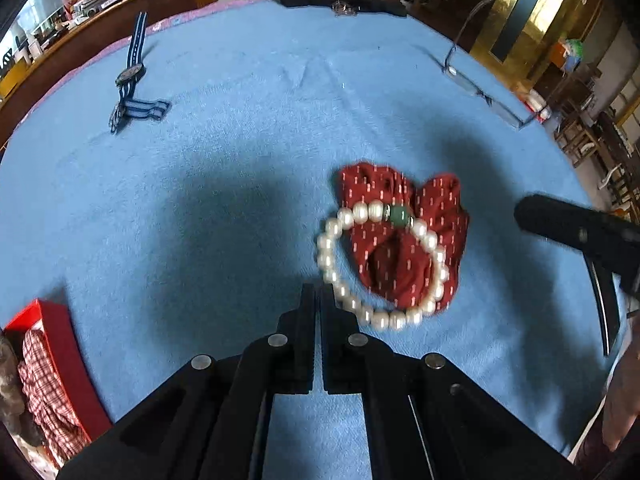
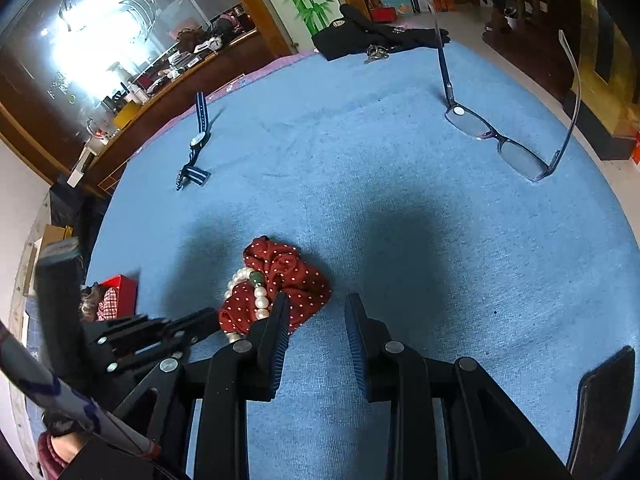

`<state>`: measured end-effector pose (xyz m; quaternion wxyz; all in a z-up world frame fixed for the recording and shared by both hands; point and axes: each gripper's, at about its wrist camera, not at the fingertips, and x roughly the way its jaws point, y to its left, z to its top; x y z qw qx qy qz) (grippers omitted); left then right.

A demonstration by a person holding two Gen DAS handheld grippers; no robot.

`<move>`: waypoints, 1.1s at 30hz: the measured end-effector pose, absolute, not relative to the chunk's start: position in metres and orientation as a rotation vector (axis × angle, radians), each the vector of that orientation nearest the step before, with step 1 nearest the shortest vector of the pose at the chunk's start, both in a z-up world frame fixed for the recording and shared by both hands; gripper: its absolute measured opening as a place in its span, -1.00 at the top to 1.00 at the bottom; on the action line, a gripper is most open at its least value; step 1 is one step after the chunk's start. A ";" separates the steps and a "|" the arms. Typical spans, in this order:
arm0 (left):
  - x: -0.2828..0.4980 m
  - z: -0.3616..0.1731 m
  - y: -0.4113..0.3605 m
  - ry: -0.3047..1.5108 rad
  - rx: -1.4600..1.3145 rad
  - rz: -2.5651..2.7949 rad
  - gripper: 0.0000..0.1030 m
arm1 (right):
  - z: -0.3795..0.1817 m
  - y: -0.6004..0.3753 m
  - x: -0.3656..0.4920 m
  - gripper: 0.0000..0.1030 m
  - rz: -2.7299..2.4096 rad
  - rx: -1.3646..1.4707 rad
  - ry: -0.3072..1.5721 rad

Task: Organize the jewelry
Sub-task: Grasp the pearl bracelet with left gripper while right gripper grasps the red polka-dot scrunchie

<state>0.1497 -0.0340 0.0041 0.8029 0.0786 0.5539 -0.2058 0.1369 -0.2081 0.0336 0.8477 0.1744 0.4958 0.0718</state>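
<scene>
A pearl bracelet [image 1: 340,292] with one green bead lies partly over a dark red dotted scrunchie [image 1: 404,248] on the blue cloth [image 1: 240,152]. My left gripper [image 1: 318,292] is shut, its tips right beside the bracelet's near left arc; no pearl shows between the fingers. In the right wrist view my right gripper [image 2: 316,302] hangs open over bare cloth just right of the scrunchie [image 2: 296,280] and bracelet [image 2: 260,300], nothing between its fingers. The left gripper [image 2: 208,318] comes in from the left, tips at the scrunchie's edge.
A blue striped-strap watch [image 1: 130,74] lies far left. Glasses [image 2: 500,140] stand upside down at far right. A red box [image 1: 60,344] with checked cloth sits near left. A dark garment [image 2: 360,36] and a metal watch [image 2: 376,54] lie at the far edge.
</scene>
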 end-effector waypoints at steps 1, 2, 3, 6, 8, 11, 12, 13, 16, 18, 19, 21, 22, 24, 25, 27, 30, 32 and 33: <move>0.152 0.005 -0.034 1.195 0.155 -0.443 0.95 | 0.034 -0.208 0.137 0.42 0.153 0.368 1.044; 0.154 0.005 -0.033 1.206 0.143 -0.444 0.92 | 0.034 -0.208 0.137 0.42 0.155 0.370 1.044; 0.154 0.007 -0.032 1.209 0.138 -0.446 0.88 | 0.035 -0.209 0.136 0.42 0.158 0.373 1.042; 0.154 0.014 -0.027 1.202 0.118 -0.442 0.48 | 0.038 -0.211 0.133 0.42 0.157 0.372 1.031; 0.155 0.020 -0.022 1.196 0.082 -0.455 0.47 | 0.040 -0.212 0.131 0.42 0.155 0.370 1.023; 0.158 0.023 -0.024 1.199 0.069 -0.467 0.47 | 0.040 -0.212 0.131 0.42 0.158 0.379 1.020; 0.158 0.022 -0.025 1.198 0.080 -0.457 0.47 | 0.039 -0.212 0.132 0.42 0.158 0.378 1.022; 0.159 0.020 -0.027 1.202 0.088 -0.451 0.47 | 0.039 -0.212 0.132 0.42 0.157 0.379 1.024; 0.163 0.011 -0.032 1.225 0.078 -0.448 0.47 | 0.038 -0.213 0.132 0.42 0.155 0.381 1.024; 0.165 0.006 -0.034 1.223 0.081 -0.432 0.52 | 0.038 -0.214 0.133 0.42 0.149 0.382 1.025; 0.165 0.007 -0.035 1.215 0.090 -0.423 0.58 | 0.037 -0.215 0.134 0.42 0.149 0.384 1.026; 0.164 0.006 -0.039 1.202 0.124 -0.382 0.78 | 0.037 -0.214 0.135 0.42 0.148 0.381 1.028; 0.163 0.006 -0.040 1.193 0.143 -0.360 0.83 | 0.036 -0.214 0.136 0.42 0.146 0.380 1.030; 0.159 0.007 -0.041 1.174 0.187 -0.324 0.83 | 0.035 -0.213 0.137 0.41 0.147 0.384 1.034; 0.157 0.008 -0.039 1.164 0.209 -0.298 0.83 | 0.034 -0.213 0.138 0.41 0.146 0.384 1.034; 0.152 0.009 -0.030 1.151 0.233 -0.264 0.83 | 0.032 -0.210 0.140 0.41 0.145 0.382 1.040; 0.144 0.016 -0.014 1.140 0.218 -0.260 0.83 | 0.028 -0.205 0.145 0.40 0.155 0.375 1.053; 0.141 0.020 -0.004 1.136 0.204 -0.249 0.83 | 0.024 -0.199 0.149 0.32 0.162 0.371 1.063; 0.140 0.023 0.000 1.132 0.194 -0.250 0.83 | 0.022 -0.194 0.152 0.31 0.175 0.373 1.067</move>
